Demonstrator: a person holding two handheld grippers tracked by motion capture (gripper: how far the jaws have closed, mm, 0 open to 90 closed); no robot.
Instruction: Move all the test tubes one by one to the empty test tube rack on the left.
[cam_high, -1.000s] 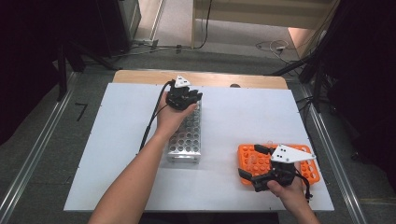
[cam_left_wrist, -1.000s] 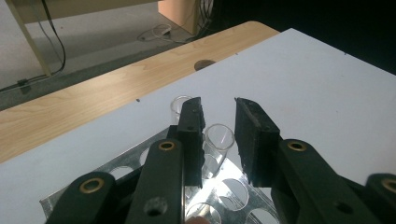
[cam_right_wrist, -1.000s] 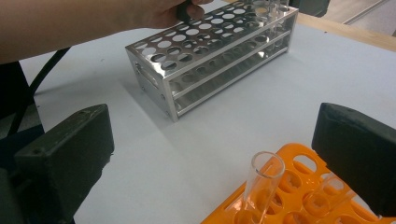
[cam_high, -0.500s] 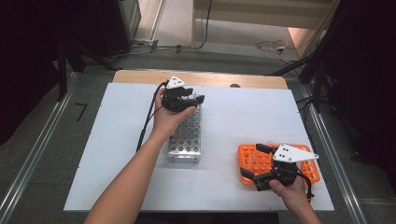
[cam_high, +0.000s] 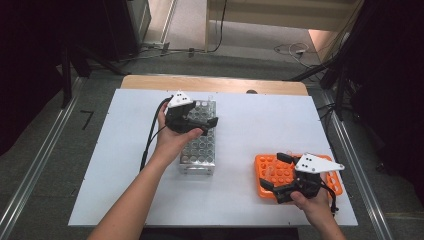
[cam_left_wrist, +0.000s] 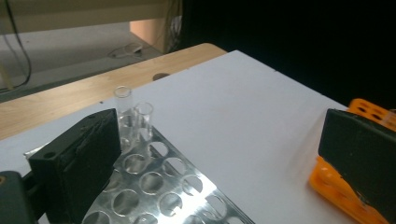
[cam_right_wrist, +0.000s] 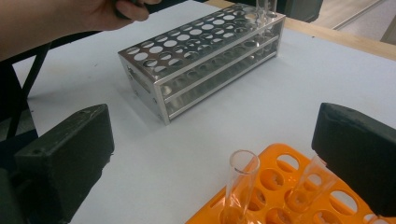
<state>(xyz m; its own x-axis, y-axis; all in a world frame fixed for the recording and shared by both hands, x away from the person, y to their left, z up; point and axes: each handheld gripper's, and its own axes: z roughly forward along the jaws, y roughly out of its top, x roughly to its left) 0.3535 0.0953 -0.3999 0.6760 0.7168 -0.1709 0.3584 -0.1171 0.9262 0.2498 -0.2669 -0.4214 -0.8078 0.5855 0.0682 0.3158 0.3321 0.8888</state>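
High view: white table (cam_high: 250, 130), dark room.

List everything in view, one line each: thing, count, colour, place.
Metal rack: one, silver, left of the board's middle.
Tubes in metal rack: two, clear, upright at its far corner.
Plastic rack: one, orange, near right of the board.
Tubes in plastic rack: two, clear, between the right claw's jaws.
Board: one, white, on a wooden table.
Left claw: one, black, open over the metal rack.
Right claw: one, black, open over the plastic rack.
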